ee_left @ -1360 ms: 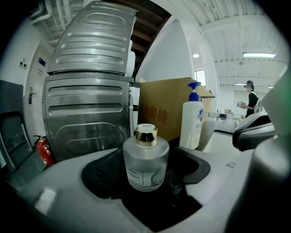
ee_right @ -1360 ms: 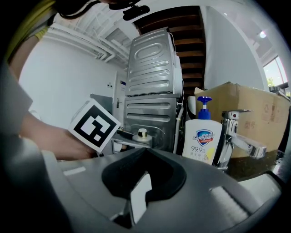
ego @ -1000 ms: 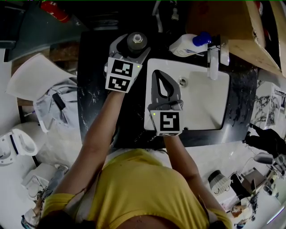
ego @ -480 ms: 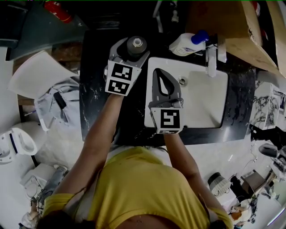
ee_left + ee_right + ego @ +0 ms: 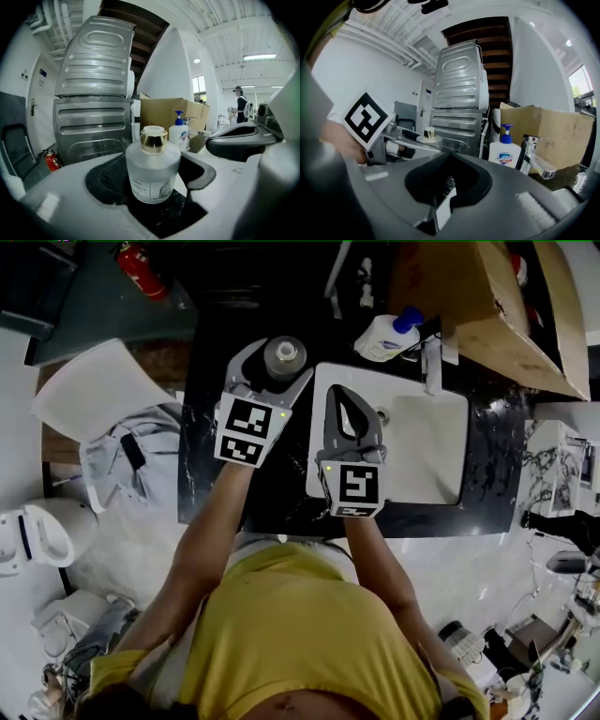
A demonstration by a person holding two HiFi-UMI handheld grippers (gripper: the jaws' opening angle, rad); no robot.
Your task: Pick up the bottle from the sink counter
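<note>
A squat frosted-glass bottle with a gold cap sits between the jaws of my left gripper over the black marble counter, left of the sink. In the left gripper view the bottle fills the gap and both dark pads press its sides, so this gripper is shut on it. My right gripper hovers over the left part of the white sink; its jaws meet at the tips with nothing between them. In the right gripper view the left gripper's marker cube and the bottle appear at left.
A white soap dispenser with a blue pump stands at the sink's back edge beside the chrome faucet. A cardboard box lies behind them at right. A metal cabinet stands behind the counter, with a red fire extinguisher beyond.
My left gripper has drawn back toward me from the counter's far edge, and the bottle has come with it. The right gripper has stayed over the sink.
</note>
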